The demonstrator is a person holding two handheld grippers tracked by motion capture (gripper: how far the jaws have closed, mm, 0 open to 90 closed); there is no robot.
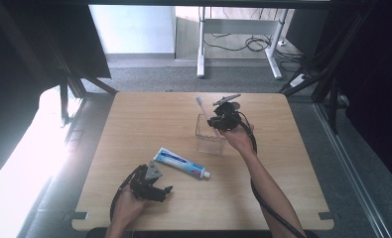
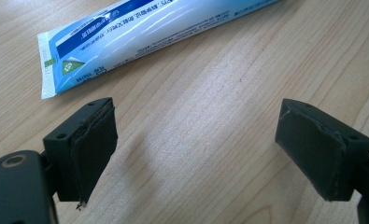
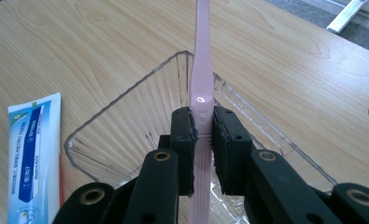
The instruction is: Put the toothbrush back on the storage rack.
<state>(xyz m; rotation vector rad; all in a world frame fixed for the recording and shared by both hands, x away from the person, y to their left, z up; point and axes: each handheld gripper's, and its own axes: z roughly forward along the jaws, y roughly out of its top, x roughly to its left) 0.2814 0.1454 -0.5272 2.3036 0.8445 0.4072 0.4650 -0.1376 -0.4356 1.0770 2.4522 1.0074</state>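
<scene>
Two jaws of the right gripper are clamping the toothbrush over the cup; lowering should stay vertical, clear of the rim. Left gripper is resting wide open and empty, tube at its 12 o'clock.

place: lab or office – wooden table | desk legs | floor cables – carpet

A toothpaste tube lies flat near the middle of the wooden table, cap toward the right. Beyond the far edge, a white desk frame stands on grey carpet with cables beneath.
</scene>
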